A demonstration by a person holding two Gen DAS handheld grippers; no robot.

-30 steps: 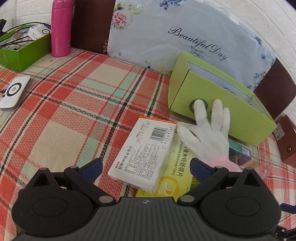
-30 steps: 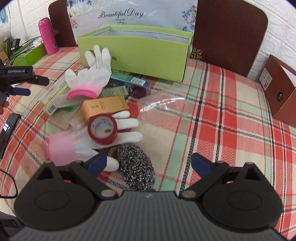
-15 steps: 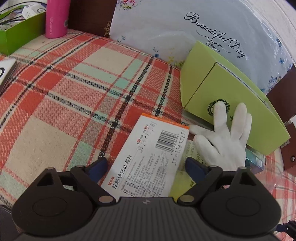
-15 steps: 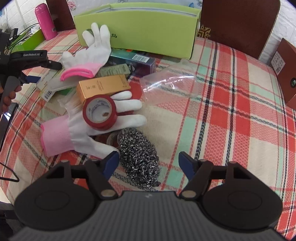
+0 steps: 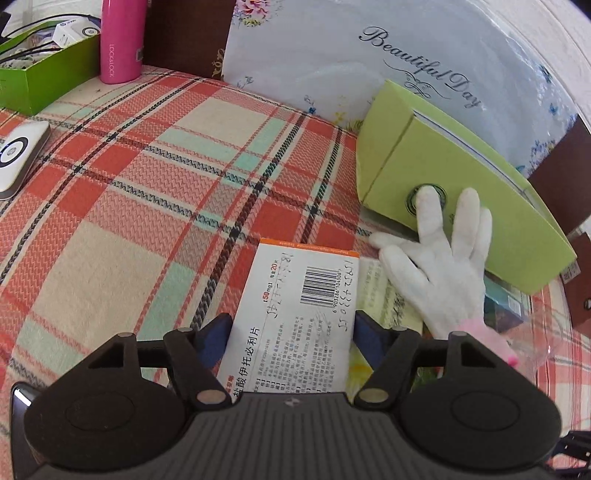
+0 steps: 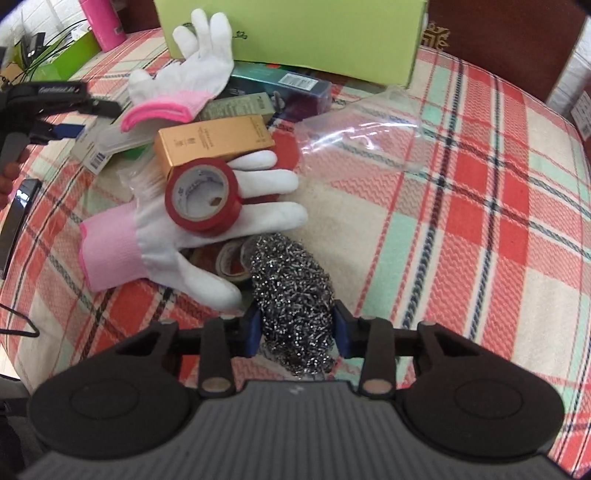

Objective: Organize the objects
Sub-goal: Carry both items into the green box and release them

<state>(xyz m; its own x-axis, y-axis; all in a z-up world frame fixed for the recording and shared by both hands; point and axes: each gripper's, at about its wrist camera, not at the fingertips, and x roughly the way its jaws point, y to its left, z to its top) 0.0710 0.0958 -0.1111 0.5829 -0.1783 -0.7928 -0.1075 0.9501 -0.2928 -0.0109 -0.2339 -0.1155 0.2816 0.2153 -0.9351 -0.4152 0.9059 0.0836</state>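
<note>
steel wool (image 6: 291, 295) lay on the counter (image 6: 480, 221) between the closing right fingers (image 6: 252, 325); the white medicine box (image 5: 295, 317) lay between the closing left fingers (image 5: 216, 334).

"Beautiful Day" runs in script across the floral sheet (image 5: 369, 55). The pink bottle (image 5: 120, 40) reads "LOCK&LOCK". The white medicine box (image 5: 295, 314) shows "50 mg" and, seemingly, barcode number 6903286104506.

Tape roll (image 6: 203, 199) on glove (image 6: 207, 236), scourer (image 6: 291, 295) before it, box (image 6: 291, 33) behind
</note>
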